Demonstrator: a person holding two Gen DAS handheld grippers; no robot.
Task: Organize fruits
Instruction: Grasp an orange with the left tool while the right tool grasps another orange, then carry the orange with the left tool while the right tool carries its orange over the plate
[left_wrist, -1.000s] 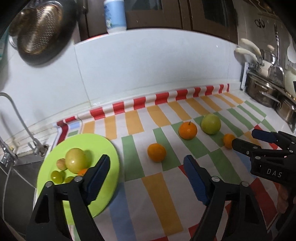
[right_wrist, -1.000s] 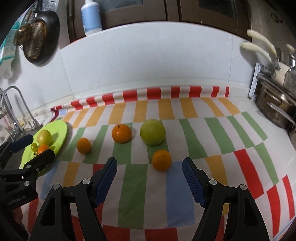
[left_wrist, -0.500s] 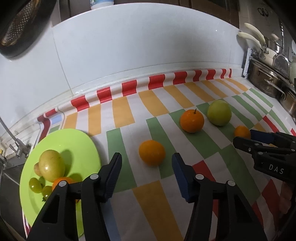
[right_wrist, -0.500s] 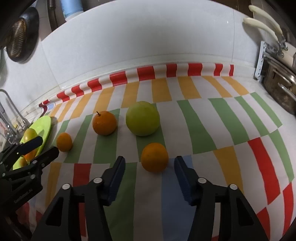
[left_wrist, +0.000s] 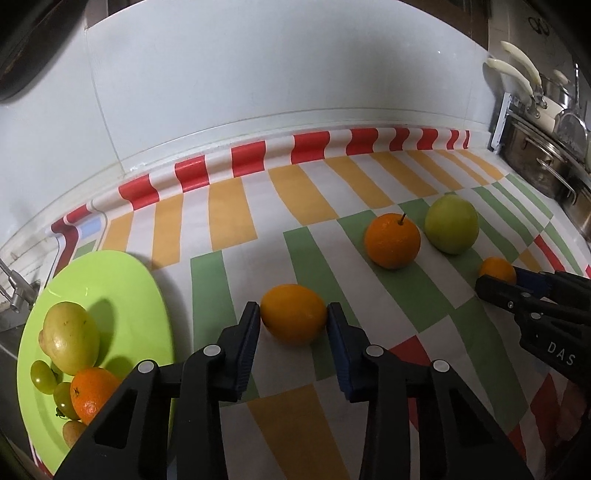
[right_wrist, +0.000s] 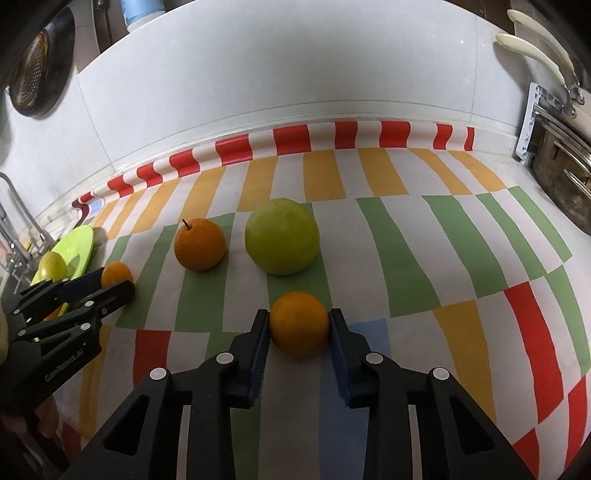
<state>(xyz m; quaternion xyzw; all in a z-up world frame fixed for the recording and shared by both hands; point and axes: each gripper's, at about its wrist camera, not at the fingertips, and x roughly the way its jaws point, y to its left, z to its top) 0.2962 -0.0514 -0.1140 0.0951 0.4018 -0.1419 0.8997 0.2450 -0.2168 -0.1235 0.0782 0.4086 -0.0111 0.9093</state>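
The left gripper (left_wrist: 293, 317) pinches a yellow-orange citrus (left_wrist: 293, 314) that sits on the striped worktop (left_wrist: 229, 206), its blue pads touching the fruit on both sides, just right of the green plate (left_wrist: 110, 280) holding a pear (left_wrist: 70, 338), grapes and a small orange. The right gripper (right_wrist: 299, 325) likewise clamps a small orange (right_wrist: 299, 323) between its pads, low on the worktop in front of the green apple (right_wrist: 282, 236). The stemmed orange (right_wrist: 199, 243) lies just left of the apple, between the two held fruits and apart from both grippers.
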